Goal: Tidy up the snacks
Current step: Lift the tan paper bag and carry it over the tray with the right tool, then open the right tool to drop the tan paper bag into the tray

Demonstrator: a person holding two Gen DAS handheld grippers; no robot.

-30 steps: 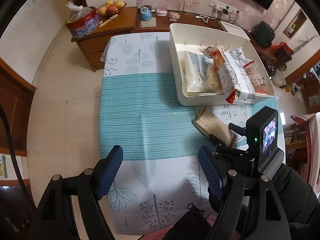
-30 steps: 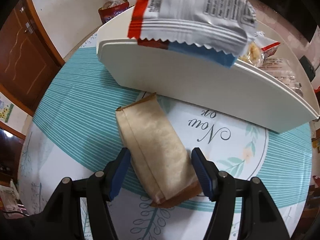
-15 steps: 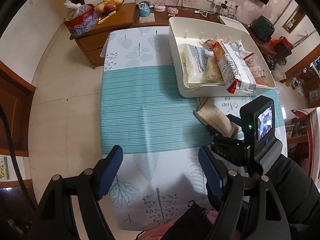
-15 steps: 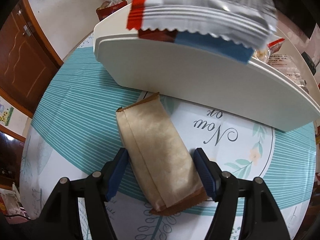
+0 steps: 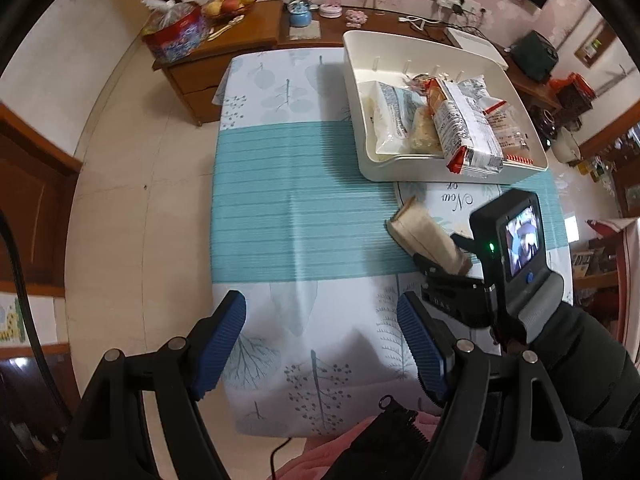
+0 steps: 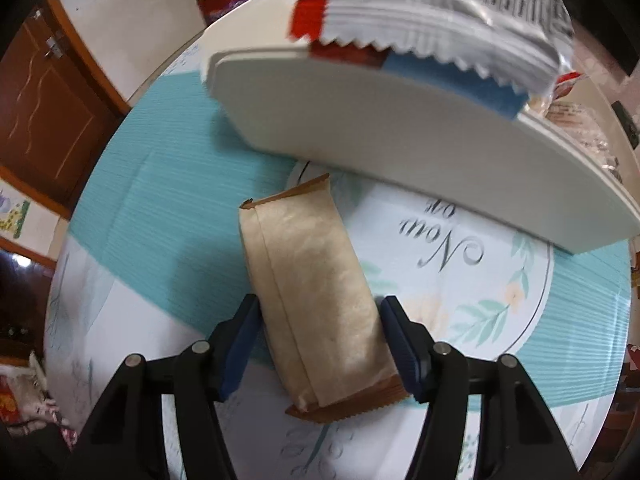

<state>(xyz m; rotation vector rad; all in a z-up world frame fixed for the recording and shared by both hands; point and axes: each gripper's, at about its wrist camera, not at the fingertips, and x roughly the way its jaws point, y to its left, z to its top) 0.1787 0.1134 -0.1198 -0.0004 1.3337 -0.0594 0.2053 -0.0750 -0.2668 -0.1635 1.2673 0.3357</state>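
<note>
A brown paper snack packet (image 6: 308,288) lies on the leaf-print tablecloth just in front of the white tray (image 6: 400,128). My right gripper (image 6: 319,301) points down over its near half, jaws closing, and both blue pads touch the packet's long sides. The left wrist view shows that packet (image 5: 424,232) under the right gripper's body (image 5: 508,248). The tray (image 5: 400,172) holds several wrapped snacks, and a red-and-white packet (image 5: 468,136) overhangs its front rim. My left gripper (image 5: 322,344) hangs open over the table's near edge with nothing between its pads.
Beyond the table's far end stands a wooden sideboard (image 5: 224,60) with a red tin (image 5: 176,32), a fruit bowl and a blue kettle. Bare floor lies left of the table. A dark sleeve (image 5: 580,360) is at the lower right.
The right jaws have drawn in from a small gap on each side until the pads meet the brown packet. The left gripper has stayed put and open.
</note>
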